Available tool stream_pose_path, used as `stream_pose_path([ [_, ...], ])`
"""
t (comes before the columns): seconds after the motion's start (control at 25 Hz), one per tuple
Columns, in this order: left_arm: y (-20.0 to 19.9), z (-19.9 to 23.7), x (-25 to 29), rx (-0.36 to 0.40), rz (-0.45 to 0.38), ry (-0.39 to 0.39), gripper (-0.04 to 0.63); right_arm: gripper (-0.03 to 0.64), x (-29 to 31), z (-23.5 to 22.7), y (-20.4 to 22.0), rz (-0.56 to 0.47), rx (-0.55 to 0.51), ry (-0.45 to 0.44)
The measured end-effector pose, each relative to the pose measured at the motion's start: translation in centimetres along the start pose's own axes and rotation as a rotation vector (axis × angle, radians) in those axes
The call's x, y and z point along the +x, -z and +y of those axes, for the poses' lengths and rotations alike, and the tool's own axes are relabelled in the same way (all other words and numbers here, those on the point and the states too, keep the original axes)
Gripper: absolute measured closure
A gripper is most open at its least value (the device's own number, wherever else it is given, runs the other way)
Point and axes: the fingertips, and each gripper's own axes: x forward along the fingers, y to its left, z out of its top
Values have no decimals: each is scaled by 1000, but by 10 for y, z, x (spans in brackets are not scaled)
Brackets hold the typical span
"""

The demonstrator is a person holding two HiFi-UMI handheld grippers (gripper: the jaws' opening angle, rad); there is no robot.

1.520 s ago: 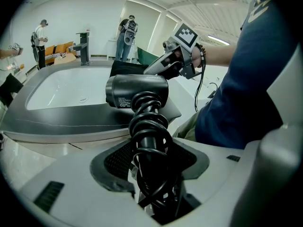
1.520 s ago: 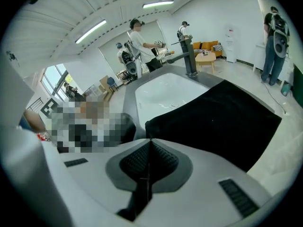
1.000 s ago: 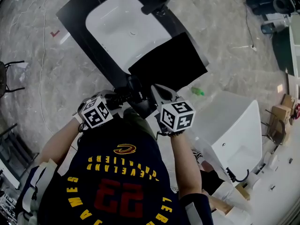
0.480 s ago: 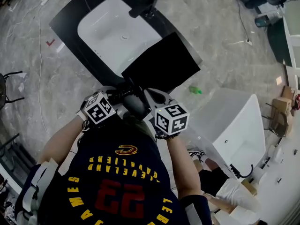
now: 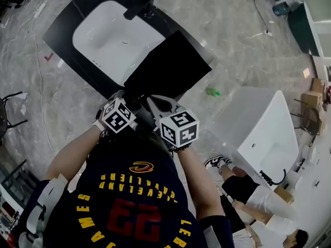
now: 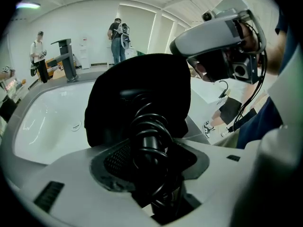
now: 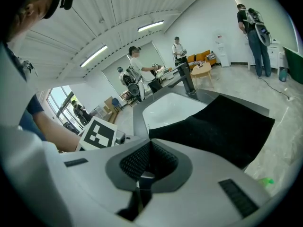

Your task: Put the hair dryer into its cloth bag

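Note:
In the head view a black cloth bag lies flat on the dark counter beside the sink, just beyond both grippers; it also shows ahead in the right gripper view. The black hair dryer hangs between the two grippers, close to my chest. In the left gripper view its dark body fills the middle, with its coiled cord running into the jaws. My left gripper is shut on the hair dryer at the cord end. My right gripper is shut, pads together, nothing seen between them.
A white sink basin with a black faucet sits in the black counter. On the marble floor lie a small green object and a white tub. A person crouches at the lower right.
The two marker cubes have drawn closer together, with the hair dryer still between them. The sink and bag sit higher and further left in the head view.

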Motion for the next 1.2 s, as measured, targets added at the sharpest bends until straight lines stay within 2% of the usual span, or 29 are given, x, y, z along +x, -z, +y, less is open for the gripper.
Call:
stream_pose_path([
  [0.4,-38,5,31,-8,-24,3,356,609,-4,-5,-6,-50,47,-2],
  [0.64,-58,13,43,15,-42,0,354,609,-7,-4,-12,-88,82,14],
  [0.88,-59,10,51,35,-35,16,354,609,-11,-13,-10,-103,121,40],
  [1.12,-58,7,37,84,-94,27,351,609,-16,-21,-9,-128,176,60],
  [1.2,-49,7,28,77,-97,21,344,609,-17,-22,-8,-127,181,64],
])
